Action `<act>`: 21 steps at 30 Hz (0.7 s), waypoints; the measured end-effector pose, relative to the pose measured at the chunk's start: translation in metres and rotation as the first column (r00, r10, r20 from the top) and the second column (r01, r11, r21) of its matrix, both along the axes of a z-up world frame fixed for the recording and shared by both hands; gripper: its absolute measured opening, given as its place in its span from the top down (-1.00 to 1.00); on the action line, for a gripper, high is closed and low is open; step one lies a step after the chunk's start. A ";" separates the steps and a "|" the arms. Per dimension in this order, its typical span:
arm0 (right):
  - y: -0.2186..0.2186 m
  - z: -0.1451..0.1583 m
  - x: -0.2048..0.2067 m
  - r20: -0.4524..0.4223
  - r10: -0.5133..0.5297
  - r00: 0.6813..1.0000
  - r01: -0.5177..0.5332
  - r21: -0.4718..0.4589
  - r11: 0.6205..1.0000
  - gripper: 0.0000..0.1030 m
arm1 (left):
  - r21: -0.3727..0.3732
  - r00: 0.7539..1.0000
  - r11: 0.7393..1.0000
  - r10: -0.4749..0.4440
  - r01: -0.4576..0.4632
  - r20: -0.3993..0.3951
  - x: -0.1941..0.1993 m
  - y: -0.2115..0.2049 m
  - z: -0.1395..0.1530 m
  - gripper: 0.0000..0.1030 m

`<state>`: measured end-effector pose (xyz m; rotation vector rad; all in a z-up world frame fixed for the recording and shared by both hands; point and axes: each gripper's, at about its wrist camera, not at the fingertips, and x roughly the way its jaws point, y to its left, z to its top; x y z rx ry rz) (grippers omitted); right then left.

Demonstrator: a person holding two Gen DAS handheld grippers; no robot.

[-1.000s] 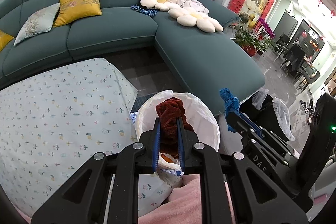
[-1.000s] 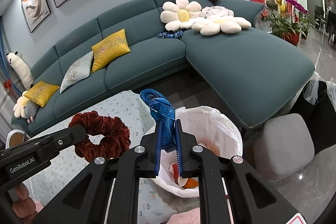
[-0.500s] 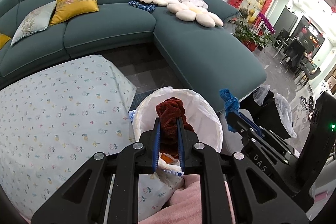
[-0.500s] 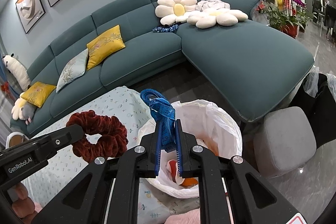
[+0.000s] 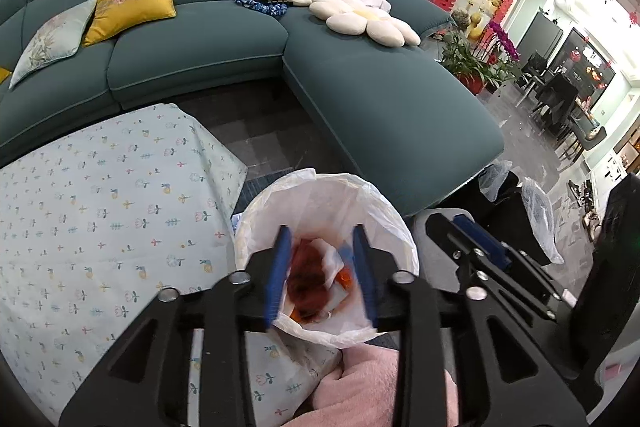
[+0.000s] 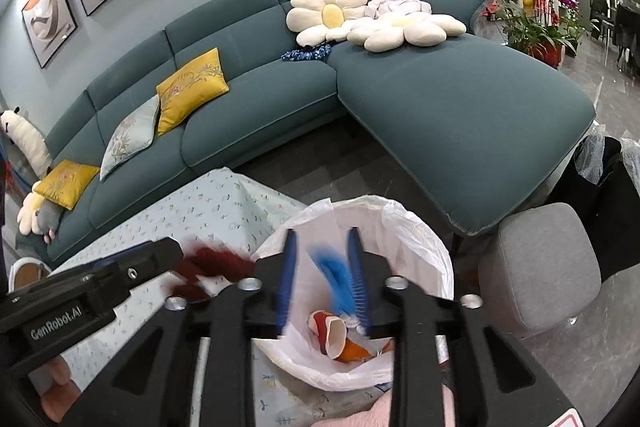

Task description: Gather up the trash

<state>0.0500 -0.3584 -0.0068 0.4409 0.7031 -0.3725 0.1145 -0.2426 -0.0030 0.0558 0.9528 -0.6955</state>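
A bin lined with a white bag (image 5: 384,211) (image 6: 416,227) stands by the table's corner. My left gripper (image 5: 320,267) is open right above it, and a dark red scrunchie (image 5: 306,279) lies blurred inside the bin among paper scraps. In the right wrist view the scrunchie (image 6: 212,267) shows as a red blur beside the left gripper's finger. My right gripper (image 6: 322,275) is open over the bin, and a blue ribbon (image 6: 336,279) is a blur falling between its fingers. A red and white cup (image 6: 330,331) lies in the bin.
A floral tablecloth (image 5: 100,219) covers the table at the left. A teal corner sofa (image 5: 380,99) with cushions runs behind. A grey stool (image 6: 548,267) and black bags (image 6: 608,187) stand to the right of the bin.
Both grippers have opened. The red scrunchie has dropped from the left gripper into the bin, and the blue ribbon has left the right gripper and is falling.
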 end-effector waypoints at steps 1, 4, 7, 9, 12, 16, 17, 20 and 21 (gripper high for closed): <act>-0.001 0.001 0.000 0.002 0.001 1.000 -0.001 -0.003 1.000 0.36 | 0.002 1.000 1.000 0.001 -0.001 0.005 0.000 0.000 0.000 0.27; 0.000 0.004 -0.002 0.003 -0.001 1.000 0.001 -0.010 1.000 0.31 | 0.004 1.000 1.000 0.009 -0.009 0.013 -0.001 0.002 0.002 0.14; 0.001 0.006 -0.004 0.007 -0.006 1.000 0.006 -0.010 1.000 0.23 | -0.001 1.000 1.000 0.021 -0.021 0.016 0.001 0.007 0.005 0.11; 0.001 0.008 -0.004 0.010 -0.007 1.000 0.007 -0.010 1.000 0.17 | 0.003 0.999 1.000 0.029 -0.030 0.024 0.003 0.011 0.005 0.03; 0.005 0.011 -0.003 0.012 -0.008 1.000 0.008 -0.012 1.000 0.02 | 0.015 0.998 0.999 0.038 -0.039 0.054 0.002 0.017 0.009 -0.04; 0.012 0.015 -0.001 0.011 0.001 1.000 0.000 -0.020 1.000 -0.10 | 0.027 0.995 0.998 0.053 -0.055 0.081 0.000 0.028 0.011 -0.16; 0.015 0.016 0.000 0.006 0.003 1.000 -0.002 -0.030 1.000 -0.16 | 0.031 0.995 0.998 0.059 -0.061 0.085 0.000 0.031 0.011 -0.18; 0.025 0.018 0.001 -0.001 0.016 1.000 -0.016 -0.070 0.997 -0.25 | 0.043 0.992 0.996 0.075 -0.079 0.099 0.000 0.039 0.011 -0.21; 0.027 0.019 0.001 -0.005 0.019 1.000 -0.019 -0.081 0.997 -0.27 | 0.046 0.992 0.995 0.078 -0.083 0.103 -0.001 0.041 0.011 -0.22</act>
